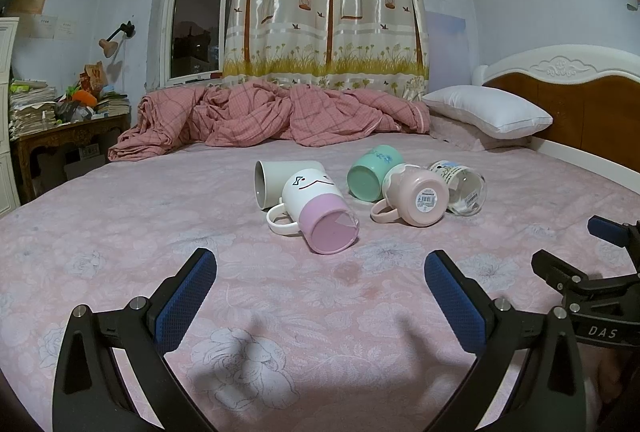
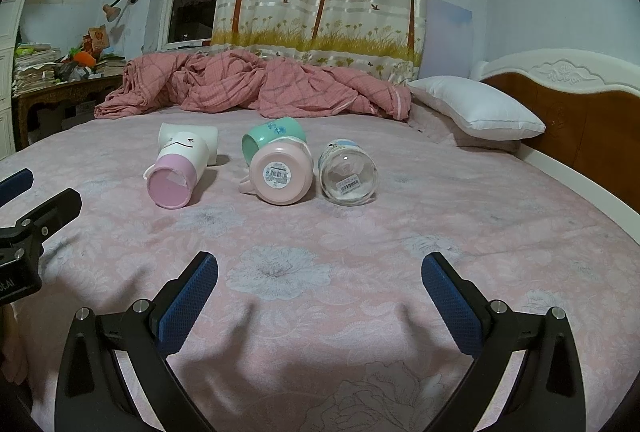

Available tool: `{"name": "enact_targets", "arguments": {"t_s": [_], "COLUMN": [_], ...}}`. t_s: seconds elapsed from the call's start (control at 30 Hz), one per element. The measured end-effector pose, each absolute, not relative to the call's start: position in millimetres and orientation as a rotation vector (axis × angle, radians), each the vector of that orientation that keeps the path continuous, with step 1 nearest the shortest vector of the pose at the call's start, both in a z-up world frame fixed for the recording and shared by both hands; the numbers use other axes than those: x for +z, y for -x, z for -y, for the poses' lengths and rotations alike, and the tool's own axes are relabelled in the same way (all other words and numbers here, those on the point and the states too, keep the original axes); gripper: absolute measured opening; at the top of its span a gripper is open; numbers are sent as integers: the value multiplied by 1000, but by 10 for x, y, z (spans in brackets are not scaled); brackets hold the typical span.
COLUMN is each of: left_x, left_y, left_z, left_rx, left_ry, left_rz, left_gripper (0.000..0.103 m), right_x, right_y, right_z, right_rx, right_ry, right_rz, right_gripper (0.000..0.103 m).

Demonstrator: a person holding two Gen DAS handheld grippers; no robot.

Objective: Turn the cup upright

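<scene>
Several cups lie on their sides on the pink floral bed sheet (image 1: pixel 280 312). A white and lilac mug (image 1: pixel 316 212) with a face lies nearest, bottom towards me; it also shows in the right wrist view (image 2: pixel 176 176). Behind it lies a plain white cup (image 1: pixel 276 178). To the right lie a mint green cup (image 1: pixel 370 172), a pink mug (image 1: pixel 420 198) and a clear glass cup (image 1: pixel 460 188). The pink mug (image 2: pixel 280 174) and glass cup (image 2: pixel 348 178) face the right gripper bottom first. My left gripper (image 1: pixel 320 272) and right gripper (image 2: pixel 320 272) are open and empty, short of the cups.
A crumpled pink plaid quilt (image 1: pixel 260 116) lies at the back of the bed. A white pillow (image 1: pixel 488 110) and wooden headboard (image 1: pixel 580 104) are on the right. A cluttered wooden table (image 1: pixel 60 128) stands at the left. The right gripper's body (image 1: pixel 592 272) shows at the left view's right edge.
</scene>
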State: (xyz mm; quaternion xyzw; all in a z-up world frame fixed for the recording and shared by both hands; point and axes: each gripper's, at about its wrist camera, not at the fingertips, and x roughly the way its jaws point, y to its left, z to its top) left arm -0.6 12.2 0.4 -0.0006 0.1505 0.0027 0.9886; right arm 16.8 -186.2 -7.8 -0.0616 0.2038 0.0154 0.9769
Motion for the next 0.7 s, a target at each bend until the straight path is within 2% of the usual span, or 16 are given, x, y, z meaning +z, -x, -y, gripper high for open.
{"name": "enact_targets", "arguments": {"t_s": [0.7], "left_x": [-12], "left_y": [6], "left_z": [-126], "left_rx": [8], "left_ry": [-2], "left_rz": [-304], "left_gripper": [103], "right_x": [-87], "right_y": [-171], "right_z": [1864], "right_rx": [30], "right_ry": [125], "right_rz": [-412], "right_gripper": [103]}}
